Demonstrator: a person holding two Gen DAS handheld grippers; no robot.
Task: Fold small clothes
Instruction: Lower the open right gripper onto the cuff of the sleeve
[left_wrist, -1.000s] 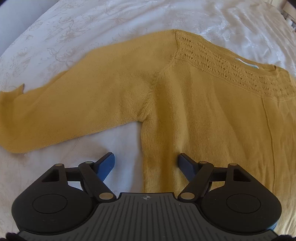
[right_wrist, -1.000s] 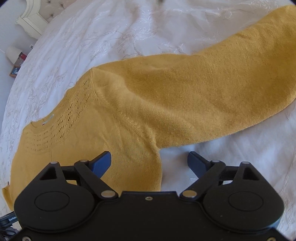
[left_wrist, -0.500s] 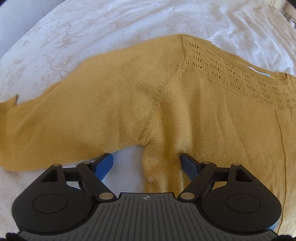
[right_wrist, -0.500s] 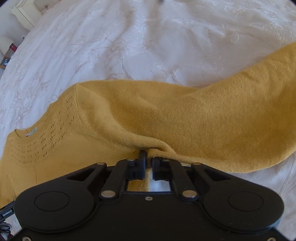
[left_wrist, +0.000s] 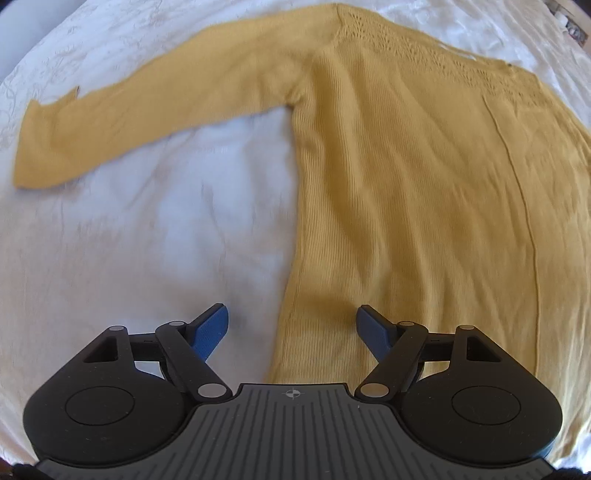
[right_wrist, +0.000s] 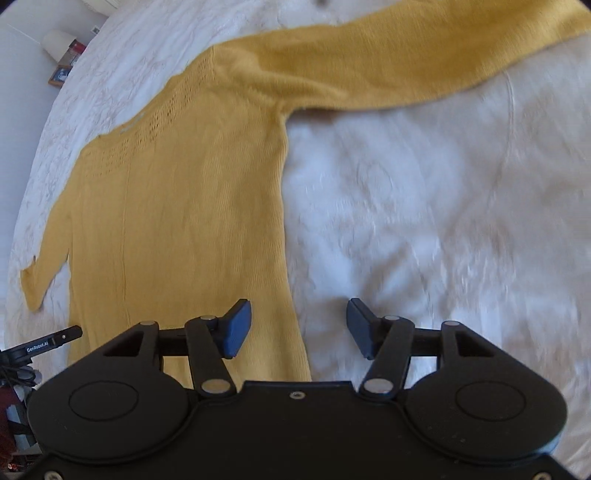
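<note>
A mustard-yellow knit sweater lies flat on a white bedspread, both sleeves spread outward. My left gripper is open and empty, its fingers straddling the sweater's left side seam near the hem. The left sleeve reaches out to the far left. In the right wrist view the sweater lies at left and its right sleeve runs to the upper right. My right gripper is open and empty, straddling the right side seam low on the body.
The white embroidered bedspread surrounds the sweater. A nightstand with small items stands beyond the bed's far left corner. A dark camera mount shows at the lower left.
My right gripper was shut on the sweater at the armpit; it has let go, opened and drawn back toward the hem. My left gripper also drew back along the side seam. The sweater lies flatter.
</note>
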